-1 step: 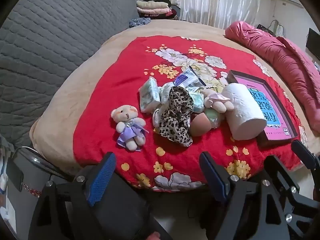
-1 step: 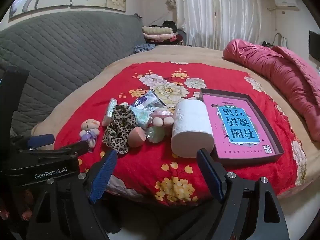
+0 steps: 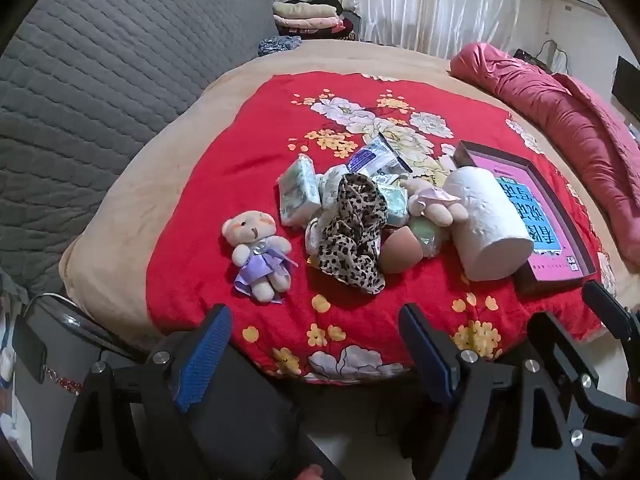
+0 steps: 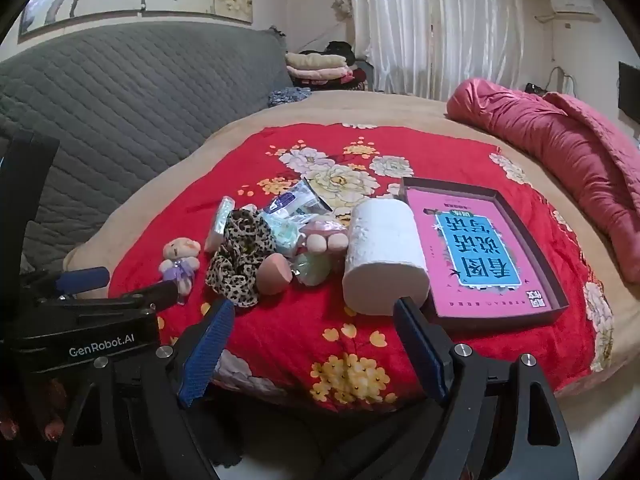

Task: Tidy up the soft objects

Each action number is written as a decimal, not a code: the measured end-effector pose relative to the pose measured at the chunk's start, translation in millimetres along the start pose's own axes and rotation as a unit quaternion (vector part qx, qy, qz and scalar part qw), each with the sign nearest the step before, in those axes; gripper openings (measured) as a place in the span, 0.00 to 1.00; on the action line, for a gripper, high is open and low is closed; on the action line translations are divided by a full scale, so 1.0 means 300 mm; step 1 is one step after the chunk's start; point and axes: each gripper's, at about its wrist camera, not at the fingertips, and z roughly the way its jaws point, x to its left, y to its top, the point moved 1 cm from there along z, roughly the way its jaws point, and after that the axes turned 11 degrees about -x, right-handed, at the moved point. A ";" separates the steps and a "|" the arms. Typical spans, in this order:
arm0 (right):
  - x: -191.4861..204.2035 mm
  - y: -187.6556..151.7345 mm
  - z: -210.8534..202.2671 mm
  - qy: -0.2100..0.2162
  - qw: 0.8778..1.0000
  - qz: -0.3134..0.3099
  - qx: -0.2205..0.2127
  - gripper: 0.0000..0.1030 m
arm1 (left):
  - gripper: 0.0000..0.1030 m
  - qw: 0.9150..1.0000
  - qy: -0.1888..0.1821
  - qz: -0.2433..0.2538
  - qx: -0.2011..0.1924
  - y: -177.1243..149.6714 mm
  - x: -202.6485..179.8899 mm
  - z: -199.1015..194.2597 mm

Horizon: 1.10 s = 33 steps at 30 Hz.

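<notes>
A heap of soft things lies on the red flowered blanket [image 3: 224, 184]. It holds a small teddy bear in a purple dress [image 3: 258, 254], a leopard-print scrunchie [image 3: 354, 232], a pink sponge [image 3: 400, 254], tissue packs [image 3: 298, 194], a pink plush toy [image 3: 434, 206] and a white paper roll [image 3: 490, 224]. The roll leans against a dark tray [image 4: 500, 322] that holds a pink book [image 4: 480, 252]. My left gripper [image 3: 314, 316] is open and empty, short of the bed's near edge in front of the bear and scrunchie. My right gripper [image 4: 314, 304] is open and empty before the roll [image 4: 384, 252].
A grey quilted backrest [image 3: 100, 92] rises along the left. A rolled pink quilt [image 4: 568, 152] lies on the right side of the bed. Folded clothes [image 4: 320, 66] are stacked at the back by white curtains. Dark gear [image 3: 40, 344] stands low at the left.
</notes>
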 end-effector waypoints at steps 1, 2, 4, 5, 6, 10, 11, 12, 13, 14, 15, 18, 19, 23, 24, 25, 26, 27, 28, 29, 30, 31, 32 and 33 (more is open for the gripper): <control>-0.011 0.001 -0.003 0.000 1.000 0.000 0.001 0.80 | 0.82 1.000 0.003 -0.002 0.001 -0.002 -0.003 0.000; -0.011 0.000 -0.007 -0.005 1.000 -0.007 -0.006 0.80 | 0.82 1.000 0.004 -0.003 0.003 -0.004 -0.008 0.001; -0.018 0.002 -0.013 -0.004 1.000 -0.004 -0.006 0.80 | 0.82 1.000 0.006 -0.006 0.006 -0.008 -0.021 0.001; -0.023 0.001 -0.015 -0.003 1.000 -0.002 -0.005 0.80 | 0.82 1.000 -0.022 -0.004 0.001 -0.005 0.006 0.003; -0.019 0.001 -0.006 -0.003 1.000 -0.001 -0.006 0.80 | 0.82 1.000 -0.023 -0.003 0.001 -0.006 0.009 0.003; -0.007 0.000 -0.001 -0.004 1.000 0.001 -0.005 0.80 | 0.82 1.000 -0.023 0.004 -0.001 0.000 -0.009 0.006; -0.013 0.002 -0.005 -0.001 1.000 0.005 -0.005 0.80 | 0.82 1.000 -0.024 0.004 -0.002 0.001 -0.008 0.006; -0.014 0.002 -0.005 0.000 1.000 0.006 -0.005 0.80 | 0.82 1.000 -0.026 0.003 -0.003 0.001 -0.007 0.005; -0.012 0.003 -0.005 0.001 1.000 0.005 -0.006 0.80 | 0.82 1.000 -0.028 0.002 -0.005 0.002 -0.006 0.004; -0.011 0.004 -0.004 0.001 1.000 0.006 -0.004 0.80 | 0.82 1.000 -0.029 0.001 -0.006 0.003 -0.005 0.004; -0.012 0.004 -0.001 0.000 1.000 0.005 -0.004 0.80 | 0.82 1.000 -0.028 0.002 -0.007 0.000 -0.011 0.003; -0.012 0.004 0.000 -0.003 1.000 0.003 -0.006 0.80 | 0.82 1.000 -0.027 0.000 -0.008 0.001 -0.013 0.005; -0.014 0.010 -0.008 -0.003 1.000 0.003 -0.008 0.80 | 0.82 1.000 -0.029 0.000 -0.009 0.004 -0.012 0.002; -0.018 0.011 -0.009 -0.003 1.000 0.005 -0.008 0.80 | 0.82 0.999 -0.030 -0.001 -0.012 0.006 -0.009 0.001; -0.019 0.011 -0.008 -0.003 1.000 0.005 -0.007 0.80 | 0.82 0.999 -0.030 0.000 -0.012 0.006 -0.010 0.001; -0.016 0.011 -0.010 -0.003 1.000 0.005 -0.007 0.80 | 0.82 0.999 -0.030 0.000 -0.013 0.007 -0.011 -0.001; -0.016 0.011 -0.008 -0.003 1.000 0.005 -0.007 0.80 | 0.82 0.999 -0.031 0.000 -0.013 0.007 -0.012 -0.001; -0.016 0.011 -0.008 -0.003 1.000 0.004 -0.007 0.80 | 0.82 0.999 -0.031 0.001 -0.013 0.007 -0.012 -0.001; -0.017 0.010 -0.007 -0.003 1.000 0.004 -0.007 0.80 | 0.82 0.999 -0.031 0.001 -0.013 0.007 -0.013 -0.002; -0.016 0.010 -0.007 -0.002 1.000 0.003 -0.007 0.80 | 0.82 0.999 -0.032 0.001 -0.013 0.007 -0.012 -0.002; -0.016 0.009 -0.005 -0.002 1.000 0.002 -0.006 0.80 | 0.82 0.999 -0.032 0.001 -0.013 0.007 -0.014 -0.001; -0.015 0.009 -0.005 -0.002 1.000 0.002 -0.005 0.80 | 0.82 0.999 -0.031 0.001 -0.013 0.006 -0.015 -0.002; -0.013 0.008 -0.005 -0.002 1.000 0.001 -0.005 0.80 | 0.82 0.999 -0.031 0.001 -0.013 0.006 -0.015 -0.002; -0.013 0.008 -0.005 -0.002 1.000 0.002 -0.006 0.80 | 0.82 0.999 -0.031 0.001 -0.013 0.006 -0.016 -0.002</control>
